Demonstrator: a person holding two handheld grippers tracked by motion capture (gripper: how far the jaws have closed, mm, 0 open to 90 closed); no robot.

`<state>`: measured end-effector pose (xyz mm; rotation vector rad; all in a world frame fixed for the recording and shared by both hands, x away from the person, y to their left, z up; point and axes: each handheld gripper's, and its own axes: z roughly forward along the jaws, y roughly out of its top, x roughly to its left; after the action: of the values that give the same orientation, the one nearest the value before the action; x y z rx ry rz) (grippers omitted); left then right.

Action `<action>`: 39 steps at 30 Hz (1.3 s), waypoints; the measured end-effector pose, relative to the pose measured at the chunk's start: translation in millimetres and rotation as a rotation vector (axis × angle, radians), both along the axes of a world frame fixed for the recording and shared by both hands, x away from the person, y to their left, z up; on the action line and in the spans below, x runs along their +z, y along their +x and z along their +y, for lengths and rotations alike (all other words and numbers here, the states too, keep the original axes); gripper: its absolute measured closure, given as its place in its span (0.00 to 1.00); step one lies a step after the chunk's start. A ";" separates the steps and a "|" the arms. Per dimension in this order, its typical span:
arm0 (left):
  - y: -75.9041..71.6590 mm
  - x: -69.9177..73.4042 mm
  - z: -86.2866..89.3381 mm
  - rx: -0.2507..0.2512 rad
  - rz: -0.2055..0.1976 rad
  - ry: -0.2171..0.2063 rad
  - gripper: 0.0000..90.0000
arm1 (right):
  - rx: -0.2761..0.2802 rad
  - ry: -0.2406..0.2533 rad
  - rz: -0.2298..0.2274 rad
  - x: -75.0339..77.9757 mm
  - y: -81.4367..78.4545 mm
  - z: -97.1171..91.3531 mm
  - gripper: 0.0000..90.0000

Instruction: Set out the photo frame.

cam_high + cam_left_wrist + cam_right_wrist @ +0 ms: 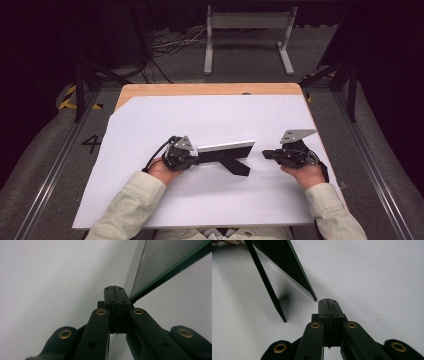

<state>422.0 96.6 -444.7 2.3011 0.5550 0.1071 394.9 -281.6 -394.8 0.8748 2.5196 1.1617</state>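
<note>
Left gripper [192, 159] sits low on the white paper sheet [150, 125] covering the wooden table [150, 90], jaws pressed together. Just ahead of its tips stands a glass-fronted black photo frame with a rear easel leg [226, 150], upright on its long edge. From the left gripper view, the frame's near end [160, 267] lies right beside the closed tips; whether the jaws pinch that edge or merely touch it cannot be told.

Right gripper [268, 154], also fully closed and empty, points at the frame's far end from just beside it. In the right gripper view [327, 301] the frame's corner [294, 270] and the tip of the black easel leg [268, 287] sit just ahead and to its left.

Risk, as judged: a sideways nudge from either gripper could fold the easel leg or tip the frame flat, glass first. Frame could also skate on the smooth paper if pushed from one end alone.
</note>
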 end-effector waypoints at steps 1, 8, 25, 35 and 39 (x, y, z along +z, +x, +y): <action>0.0 0.0 0.0 0.000 0.000 0.000 1.00 | 0.000 0.000 0.000 0.0 0.0 0.0 1.00; -8.6 3.9 -4.3 -0.079 -0.004 0.038 1.00 | -0.019 0.017 -0.006 4.1 -1.0 -6.9 1.00; -16.3 10.1 -5.9 -0.238 0.053 0.090 1.00 | -0.029 0.027 -0.014 8.1 -1.8 -12.6 1.00; -24.3 10.2 -14.6 -0.326 0.080 0.115 1.00 | -0.029 0.032 -0.013 10.3 -2.9 -14.0 1.00; -27.8 10.7 -18.9 -0.361 0.076 0.127 1.00 | -0.030 0.032 -0.012 10.3 -3.0 -14.5 1.00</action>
<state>394.2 77.8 -434.0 2.4985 0.1662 -0.1236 391.9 -296.1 -384.5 0.9076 2.4763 1.1971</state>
